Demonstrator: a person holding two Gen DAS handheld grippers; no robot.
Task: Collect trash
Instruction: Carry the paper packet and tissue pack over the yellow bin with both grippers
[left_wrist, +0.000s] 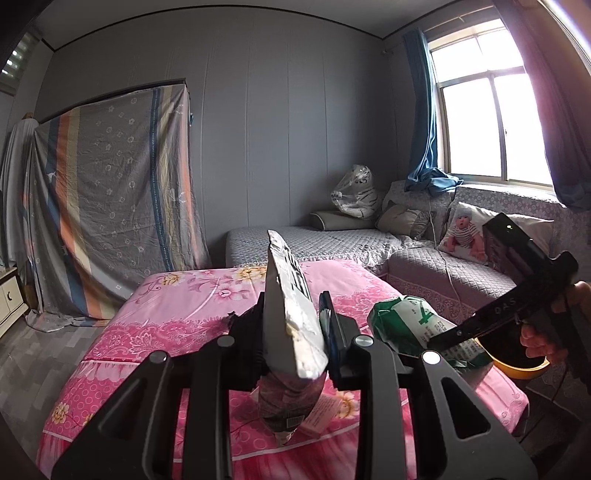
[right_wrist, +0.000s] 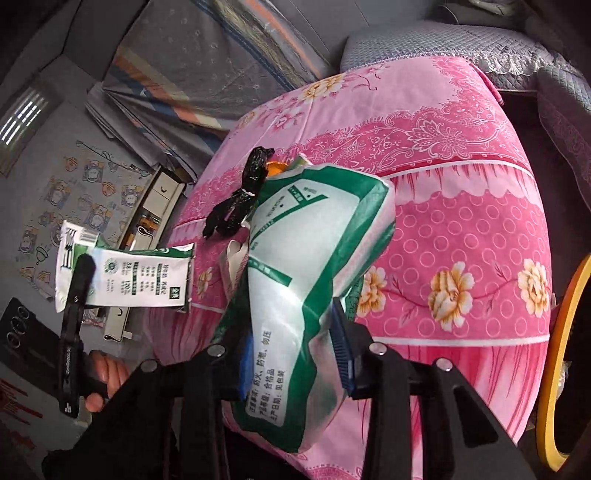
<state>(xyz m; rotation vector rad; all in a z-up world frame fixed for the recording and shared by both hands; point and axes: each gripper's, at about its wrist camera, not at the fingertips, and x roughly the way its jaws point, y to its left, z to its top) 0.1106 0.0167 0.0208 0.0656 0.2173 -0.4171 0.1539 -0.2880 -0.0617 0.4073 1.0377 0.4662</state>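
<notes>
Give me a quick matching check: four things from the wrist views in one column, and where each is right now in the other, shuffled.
Things:
1. silver-backed wrapper
2. green-and-white bag
3. black wrapper
4. yellow-rimmed container

Places:
A. lying on the pink cloth
B. clamped in the right gripper
C. off the cloth's edge, beside the table
D. clamped in the left gripper

Pairs: 1-D, 2-B, 3-A, 4-C
</notes>
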